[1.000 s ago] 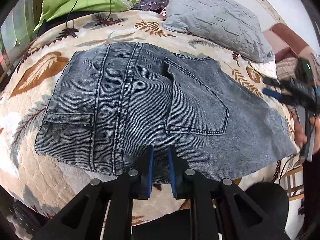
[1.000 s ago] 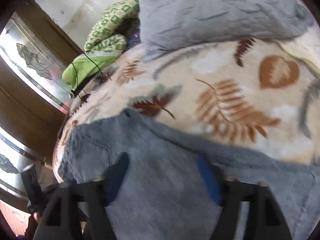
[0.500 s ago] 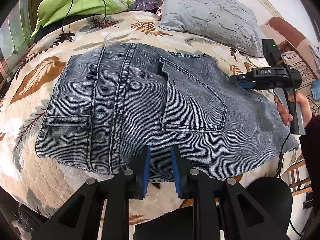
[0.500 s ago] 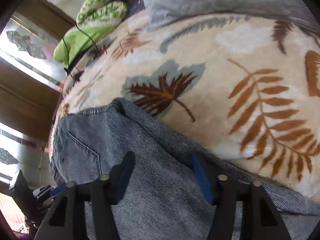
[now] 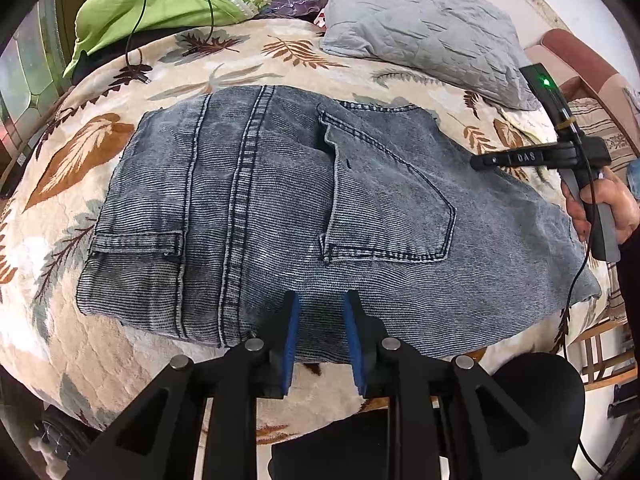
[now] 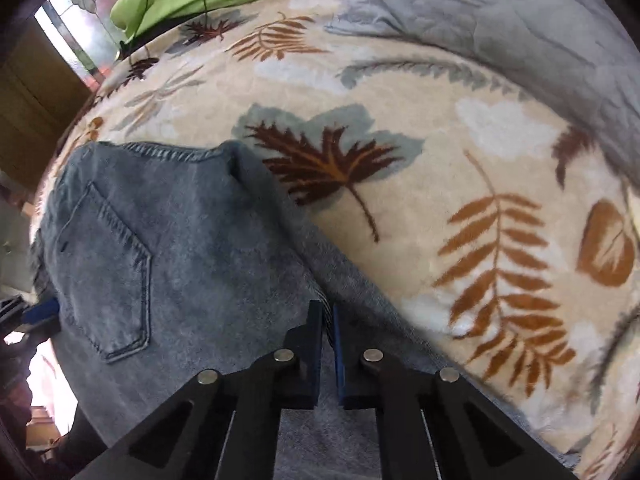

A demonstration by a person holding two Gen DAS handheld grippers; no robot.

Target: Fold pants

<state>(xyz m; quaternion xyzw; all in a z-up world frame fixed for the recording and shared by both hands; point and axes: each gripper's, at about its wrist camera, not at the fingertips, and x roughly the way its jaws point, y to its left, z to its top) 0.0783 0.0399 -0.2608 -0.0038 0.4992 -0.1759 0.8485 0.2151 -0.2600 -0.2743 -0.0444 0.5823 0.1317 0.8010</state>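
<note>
Grey-blue jeans [image 5: 260,200] lie flat, back pocket up, on a leaf-patterned bedspread [image 5: 80,152]. My left gripper [image 5: 320,312] hangs over their near edge; its blue pads stand a little apart with denim showing in the gap, not pressed. A hand [image 5: 616,208] holds my right gripper [image 5: 476,162] at the jeans' far right edge. In the right wrist view, the right gripper [image 6: 328,320] has its jaws together, pinching a thin ridge of the jeans [image 6: 180,240] along that edge.
A grey quilted pillow [image 5: 420,24] lies at the back right of the bed. Green bedding [image 5: 152,4] with a black cable [image 5: 136,52] is heaped at the back left. A wooden chair [image 5: 600,344] stands beyond the bed's right edge.
The right gripper swung in over the jeans' right edge, came down and closed its jaws on the denim. The left gripper's pads spread slightly; the hand stayed put.
</note>
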